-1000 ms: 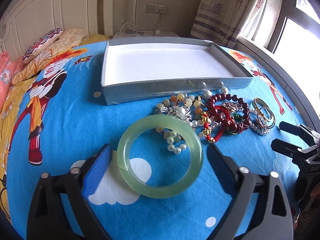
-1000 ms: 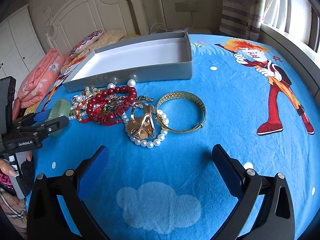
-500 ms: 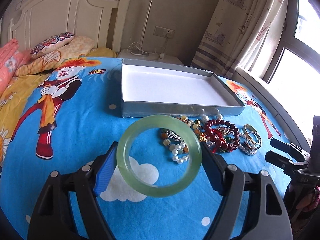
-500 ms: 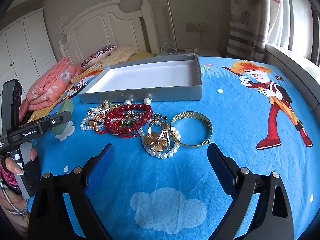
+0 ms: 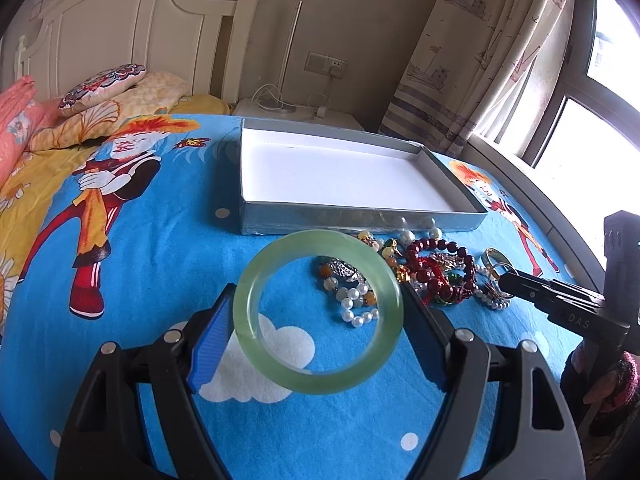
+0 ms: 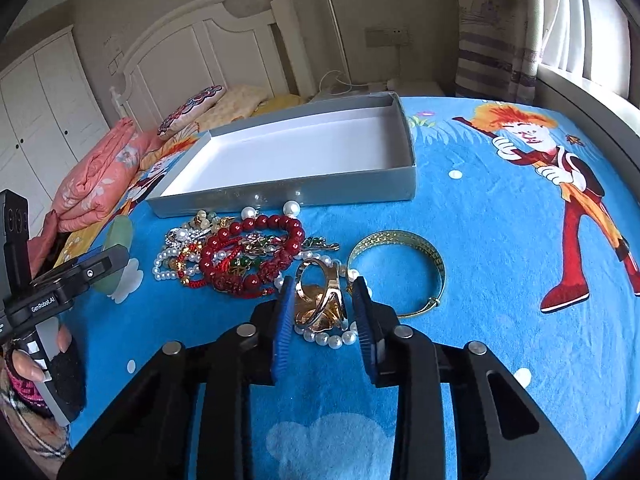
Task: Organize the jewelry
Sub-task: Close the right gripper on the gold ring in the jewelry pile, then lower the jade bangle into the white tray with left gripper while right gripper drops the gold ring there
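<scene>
Left hand-held gripper (image 5: 318,316) is clamped on the green bangle (image 5: 318,314), just short of the grey box (image 5: 360,222). Right hand-held gripper (image 6: 322,290) has its fingers close around the gold ring (image 6: 318,296) near that box, can't tell if gripping.

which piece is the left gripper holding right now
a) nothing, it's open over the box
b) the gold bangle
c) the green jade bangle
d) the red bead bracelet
c: in the left wrist view the green jade bangle sits clamped between the blue pads of the left gripper, raised above the blue bedsheet, while the gold bangle and red bead bracelet lie on the sheet.
</scene>
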